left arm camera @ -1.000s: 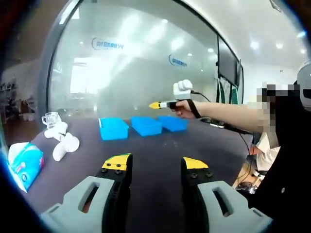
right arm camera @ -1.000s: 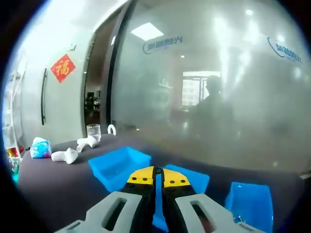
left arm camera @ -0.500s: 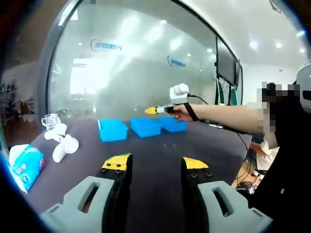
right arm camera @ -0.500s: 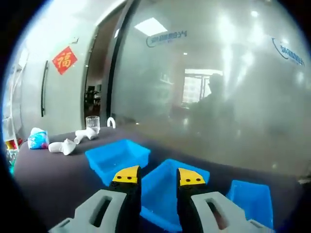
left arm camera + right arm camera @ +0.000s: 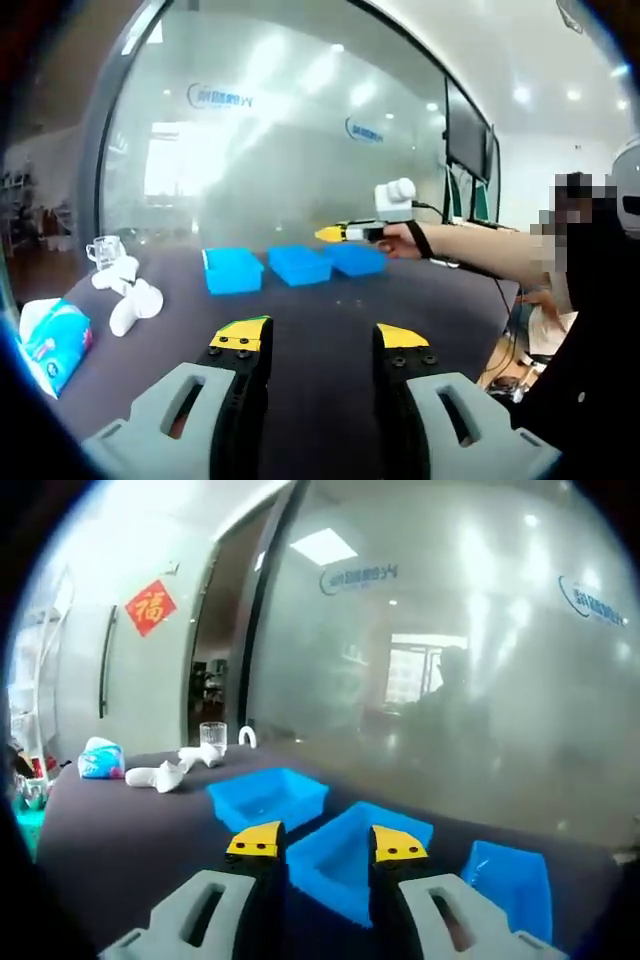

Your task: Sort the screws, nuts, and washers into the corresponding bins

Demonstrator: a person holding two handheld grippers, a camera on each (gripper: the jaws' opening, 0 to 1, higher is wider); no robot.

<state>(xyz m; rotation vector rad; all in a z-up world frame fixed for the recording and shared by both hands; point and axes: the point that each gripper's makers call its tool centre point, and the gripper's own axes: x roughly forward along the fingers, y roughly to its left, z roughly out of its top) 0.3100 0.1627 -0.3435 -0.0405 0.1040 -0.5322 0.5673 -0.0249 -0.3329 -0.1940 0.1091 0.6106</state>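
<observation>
Left gripper (image 5: pixel 318 340): jaws spread, above dark tabletop (image 5: pixel 330 300). Three blue plastic bins (image 5: pixel 297 264) in a row well ahead; right gripper (image 5: pixel 335 234) held over them by a person's hand (image 5: pixel 405 240).
Right gripper (image 5: pixel 325 842): yellow-tipped jaws apart, nothing between, above middle bin (image 5: pixel 350 860). Glass cup (image 5: pixel 212 736) far left.

A dark surface (image 5: pixel 320 300) runs up to a frosted glass wall (image 5: pixel 270 140). Near its far end sit a clear glass cup (image 5: pixel 212 735), white crumpled objects (image 5: pixel 128 292) and a blue tissue pack (image 5: pixel 52 338). A red diamond sign (image 5: pixel 150 607) hangs on the wall.
</observation>
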